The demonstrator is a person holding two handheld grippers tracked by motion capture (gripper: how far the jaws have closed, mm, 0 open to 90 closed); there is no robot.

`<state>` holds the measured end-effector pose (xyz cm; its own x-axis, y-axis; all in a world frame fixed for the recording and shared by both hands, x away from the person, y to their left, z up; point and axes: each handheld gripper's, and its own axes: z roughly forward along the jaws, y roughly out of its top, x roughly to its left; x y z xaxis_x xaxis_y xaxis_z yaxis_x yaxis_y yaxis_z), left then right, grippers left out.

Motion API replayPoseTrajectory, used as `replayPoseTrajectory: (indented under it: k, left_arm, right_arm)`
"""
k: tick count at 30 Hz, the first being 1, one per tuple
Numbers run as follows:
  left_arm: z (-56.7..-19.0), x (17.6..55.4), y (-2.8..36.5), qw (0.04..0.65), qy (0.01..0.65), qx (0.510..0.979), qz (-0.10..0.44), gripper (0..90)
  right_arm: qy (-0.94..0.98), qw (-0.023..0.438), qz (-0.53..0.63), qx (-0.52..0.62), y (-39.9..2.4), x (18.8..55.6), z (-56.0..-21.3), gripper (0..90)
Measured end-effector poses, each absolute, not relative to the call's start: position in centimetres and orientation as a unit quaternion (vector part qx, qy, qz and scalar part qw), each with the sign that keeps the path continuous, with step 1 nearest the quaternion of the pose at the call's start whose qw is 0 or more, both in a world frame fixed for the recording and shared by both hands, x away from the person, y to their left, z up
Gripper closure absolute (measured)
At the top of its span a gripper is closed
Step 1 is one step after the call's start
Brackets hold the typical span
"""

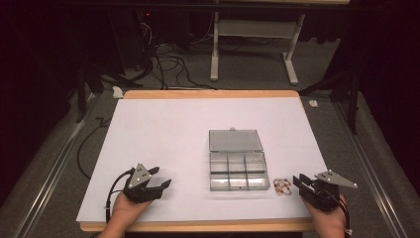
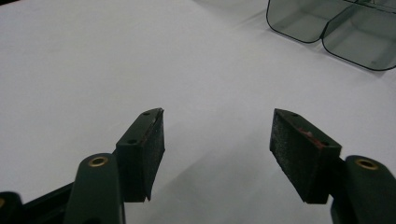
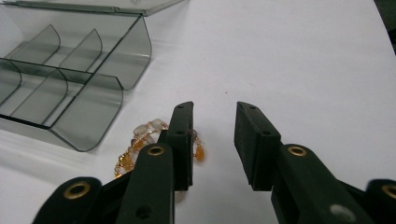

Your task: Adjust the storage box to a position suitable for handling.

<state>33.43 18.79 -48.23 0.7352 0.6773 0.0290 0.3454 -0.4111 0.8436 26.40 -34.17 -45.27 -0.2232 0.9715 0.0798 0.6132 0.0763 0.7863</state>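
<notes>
A white worktop (image 1: 163, 129) with a wooden edge carries a smoky clear organiser box (image 1: 237, 168) a little right of centre, its lid (image 1: 235, 140) thrown back flat on the far side and its six compartments bare as far as I can see. Just beside the box's near right corner, on the white surface, lies a small tangle of gold chain and pale beads, a bracelet (image 1: 283, 186). The right gripper (image 1: 301, 182) sits low at the near right edge of the worktop, held in a hand (image 1: 329, 218) coming in from the bottom, its tips pointing toward the bracelet and close to it. In the right gripper view the bracelet (image 3: 140, 140) lies outside the jaws, partly hidden behind the one on the left of that view, and nothing is between the pads; the gap is moderate, neither pinched nor wide, and the box (image 3: 70, 93) stands just past the chain. Whether the jaw actually touches the beads I cannot tell. The left gripper (image 1: 163, 178) rests well apart, near the front left of the worktop, in the other hand (image 1: 126, 213). Its own view shows the jaws spread wide with bare white worktop between them, and the rounded corners of the box (image 2: 327, 23) far off at the top right.
</notes>
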Motion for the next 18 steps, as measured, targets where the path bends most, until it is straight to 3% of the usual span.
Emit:
replayPoseTrajectory:
  k: [18]
  left_arm:
    - [-48.2, 33.4, 18.8, 0.447, 0.303, 0.821, 0.184, 35.6]
  right_arm:
    - [0.738, 0.204, 0.275, 0.582, -32.9, 27.2, -45.4, 57.1]
